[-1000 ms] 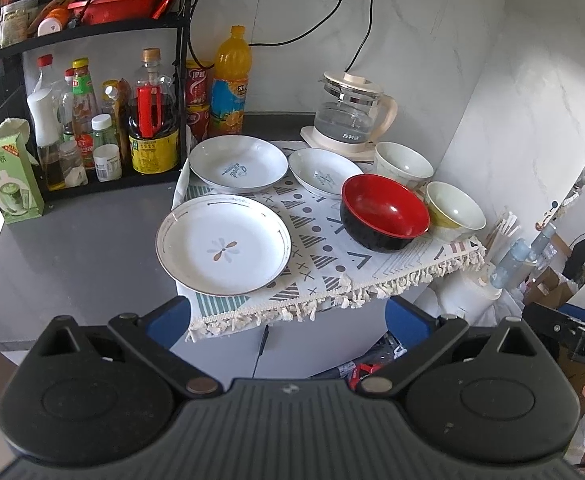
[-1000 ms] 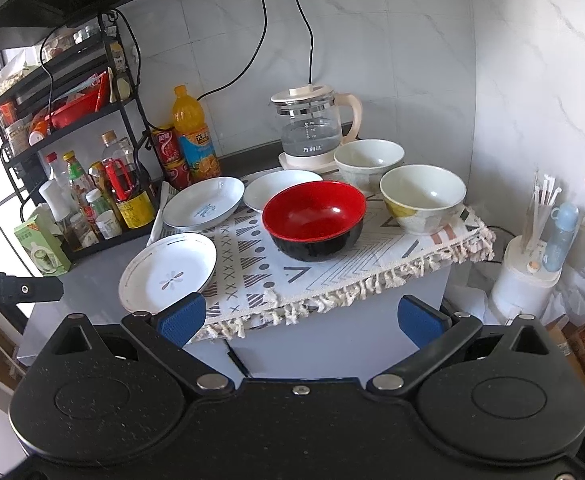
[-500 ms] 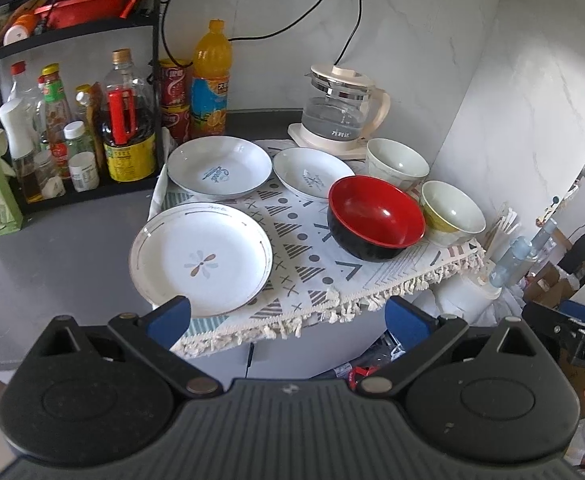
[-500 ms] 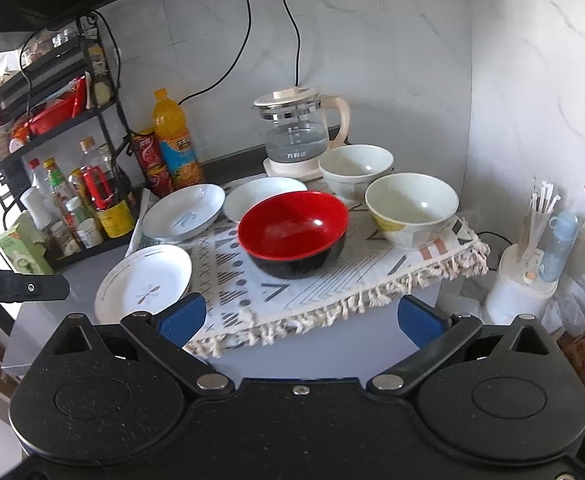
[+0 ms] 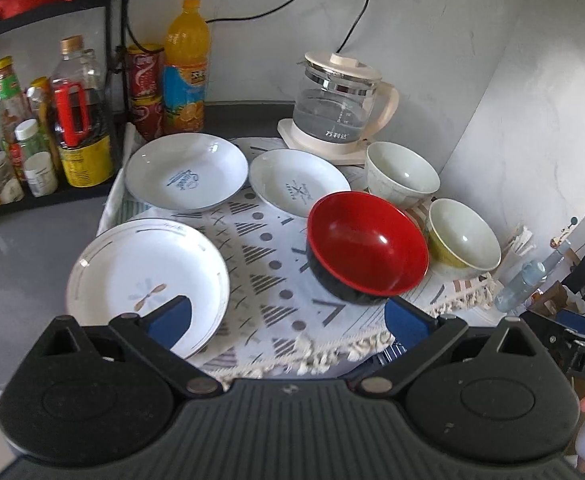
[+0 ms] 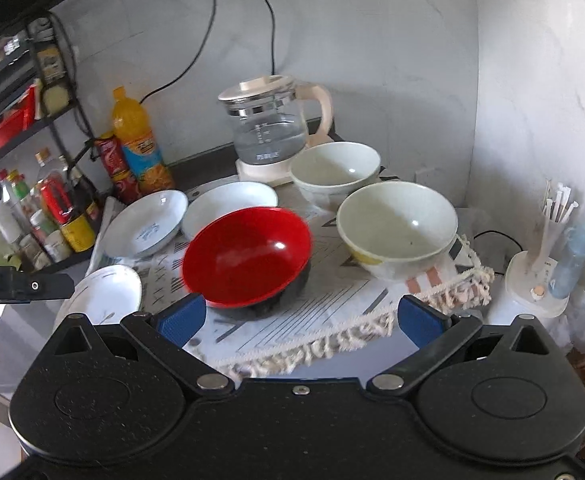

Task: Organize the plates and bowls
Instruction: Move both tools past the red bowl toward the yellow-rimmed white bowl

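Grey counter [image 5: 20, 240] with a patterned cloth [image 5: 276, 280] on it. Three empty plates sit left: near plate [image 5: 140, 276], far plate [image 5: 186, 178], small plate [image 5: 298, 182]. Red bowl [image 5: 366, 248], white bowl [image 5: 402, 172] and yellow bowl [image 5: 464, 240] right, all empty. Kettle [image 5: 338, 100] behind holds some water. Left gripper [image 5: 284, 320] and right gripper [image 6: 298, 320] both gape wide, gripping nothing.

The right gripper [image 6: 298, 320] hangs with its blue fingers [image 6: 180, 322] spread wide over the fringed edge of a patterned cloth [image 6: 332, 312] on the worktop [image 6: 16, 320], holding nothing. Just ahead stands a red bowl [image 6: 248, 256], with a yellow-sided bowl [image 6: 396, 228] to its right and a white bowl [image 6: 334, 168] behind that, before a glass kettle [image 6: 270, 128]. Three white plates [image 6: 144, 226] lie left of the red bowl, near a rack of bottles [image 6: 52, 208].
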Tool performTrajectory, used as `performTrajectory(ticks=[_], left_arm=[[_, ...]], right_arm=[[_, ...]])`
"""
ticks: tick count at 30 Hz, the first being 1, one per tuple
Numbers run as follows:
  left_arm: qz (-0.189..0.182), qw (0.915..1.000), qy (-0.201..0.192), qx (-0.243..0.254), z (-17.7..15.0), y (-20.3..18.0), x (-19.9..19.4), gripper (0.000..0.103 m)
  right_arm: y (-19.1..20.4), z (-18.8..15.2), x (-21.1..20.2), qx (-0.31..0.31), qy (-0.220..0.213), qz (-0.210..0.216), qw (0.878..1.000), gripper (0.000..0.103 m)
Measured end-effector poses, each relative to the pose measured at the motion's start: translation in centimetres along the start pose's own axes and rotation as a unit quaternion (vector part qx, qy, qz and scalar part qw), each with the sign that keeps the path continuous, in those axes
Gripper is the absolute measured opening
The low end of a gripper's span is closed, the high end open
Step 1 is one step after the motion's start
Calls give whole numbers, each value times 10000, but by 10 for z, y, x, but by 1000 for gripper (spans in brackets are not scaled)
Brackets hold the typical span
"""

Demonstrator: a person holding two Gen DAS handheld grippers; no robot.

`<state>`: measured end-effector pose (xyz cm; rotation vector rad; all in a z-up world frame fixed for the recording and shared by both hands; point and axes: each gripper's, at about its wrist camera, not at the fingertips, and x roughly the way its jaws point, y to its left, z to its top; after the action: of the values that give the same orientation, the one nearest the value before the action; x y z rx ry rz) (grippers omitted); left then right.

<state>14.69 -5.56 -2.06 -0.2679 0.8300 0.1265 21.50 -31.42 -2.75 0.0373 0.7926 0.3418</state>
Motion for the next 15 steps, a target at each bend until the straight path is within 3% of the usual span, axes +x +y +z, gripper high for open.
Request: performTrajectory(ticks=[10, 15], left_arm=[[61, 9998, 190, 32, 48, -40, 58, 100], [-28, 9996, 248, 137, 66, -62, 87, 100]], right_arm=[[-50, 38, 50, 234, 75, -129, 9996, 103], [-70, 50, 73, 326, 196, -129, 9992, 95]])
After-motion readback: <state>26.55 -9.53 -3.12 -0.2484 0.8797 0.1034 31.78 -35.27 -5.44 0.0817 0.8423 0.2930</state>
